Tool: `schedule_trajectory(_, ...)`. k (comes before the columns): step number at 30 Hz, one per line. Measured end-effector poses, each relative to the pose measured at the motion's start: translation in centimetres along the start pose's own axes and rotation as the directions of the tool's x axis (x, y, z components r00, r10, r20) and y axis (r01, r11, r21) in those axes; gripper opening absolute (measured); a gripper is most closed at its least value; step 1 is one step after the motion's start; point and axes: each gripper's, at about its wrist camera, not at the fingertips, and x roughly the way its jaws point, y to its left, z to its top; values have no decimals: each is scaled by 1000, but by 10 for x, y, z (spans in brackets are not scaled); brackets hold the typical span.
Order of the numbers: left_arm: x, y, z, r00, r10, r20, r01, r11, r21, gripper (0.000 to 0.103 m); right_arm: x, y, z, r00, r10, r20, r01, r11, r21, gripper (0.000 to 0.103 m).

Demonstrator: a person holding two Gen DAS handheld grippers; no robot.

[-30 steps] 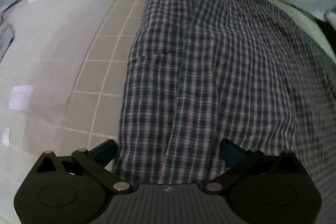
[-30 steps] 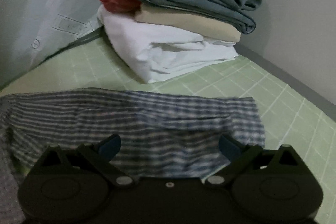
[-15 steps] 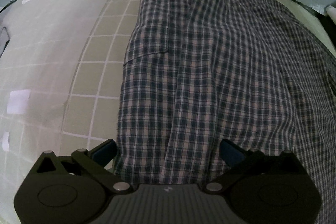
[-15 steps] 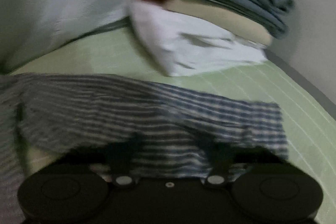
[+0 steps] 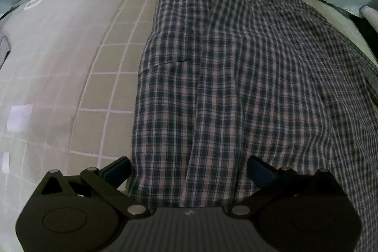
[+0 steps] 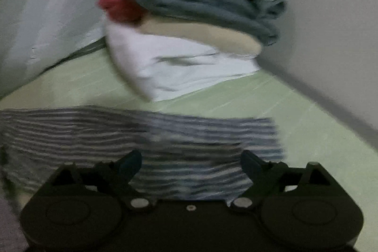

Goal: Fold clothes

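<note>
The shirt (image 5: 224, 86) lies flat on the gridded table (image 5: 104, 77), collar at the far end; its sleeve (image 6: 141, 134) stretches sideways before the right tool (image 6: 191, 164). Judged light, limp and prone to wrinkling, it is best pinched at a hem, cuff or shoulder seam. The left tool (image 5: 189, 169) stands wide open over the hem, holding nothing. The right tool's jaws have just been opening after closing half a second ago; they now stand wide, nothing clamped. The folded stack (image 6: 189, 34) sits beyond.
</note>
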Motion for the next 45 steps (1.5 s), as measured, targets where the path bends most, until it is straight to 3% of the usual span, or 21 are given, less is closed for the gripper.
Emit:
schedule_trajectory(5,1,0,3,1000,-1,-7,1,1000,5,103,16,-38,-3,992,-107,-62,111,992,62,99)
schedule_trajectory(10,1,-1,5,1000,2,-12,-2,1000,-1,103,18,-53,-10,996,-74,-55,83,982,168,103)
schedule_trajectory(15,0,-1,3,1000,4,-1,-4,1000,-6,103,19,-36,-10,999,21,-47,-16,994,111,101)
schedule_trajectory(17,-1,-1,2,1000,5,7,-5,1000,-9,103,16,-23,-10,996,89,-31,-87,995,52,80)
schedule_trajectory(18,-1,-1,1,1000,6,11,-6,1000,-11,103,14,-15,-9,992,120,-33,-119,993,27,54)
schedule_trajectory(19,-2,-1,0,1000,7,16,-7,1000,-12,103,13,-7,-8,988,151,-36,-151,989,1,21)
schedule_trajectory(20,-2,-1,0,1000,7,20,-7,1000,-13,103,11,2,-8,983,181,-39,-182,983,-25,13)
schedule_trajectory(25,-3,0,2,1000,5,17,-5,1000,-8,103,-4,53,-4,956,291,-42,-294,944,-148,9)
schedule_trajectory(28,-4,2,0,1000,3,22,-3,1000,-5,103,-27,91,-3,912,408,-37,-407,891,-200,9)
schedule_trajectory(31,-5,2,-1,1000,2,30,-1,1000,-4,103,-54,131,-3,843,537,-42,-528,810,-254,9)
schedule_trajectory(34,-6,3,-3,999,0,40,0,1000,-2,103,-93,179,-19,716,690,-107,-676,648,-351,9)
schedule_trajectory(36,-6,3,-4,999,0,46,1,1000,-1,103,-113,208,-42,647,737,-192,-733,534,-422,11)
schedule_trajectory(37,-6,3,-5,999,-1,50,1,1000,0,103,-122,222,-54,612,754,-237,-757,472,-452,18)
schedule_trajectory(38,-6,3,-5,999,-2,53,2,1000,1,103,-128,233,-69,599,749,-284,-761,421,-494,26)
schedule_trajectory(40,-6,3,-6,998,-3,61,3,1000,3,103,-134,244,-88,623,711,-324,-733,388,-559,59)
schedule_trajectory(42,-6,3,-7,998,-4,70,3,1000,4,103,-137,241,-97,656,690,-306,-699,402,-592,72)
schedule_trajectory(45,-6,4,-8,997,-4,75,4,1000,3,103,-132,221,-87,692,678,-247,-688,517,-508,87)
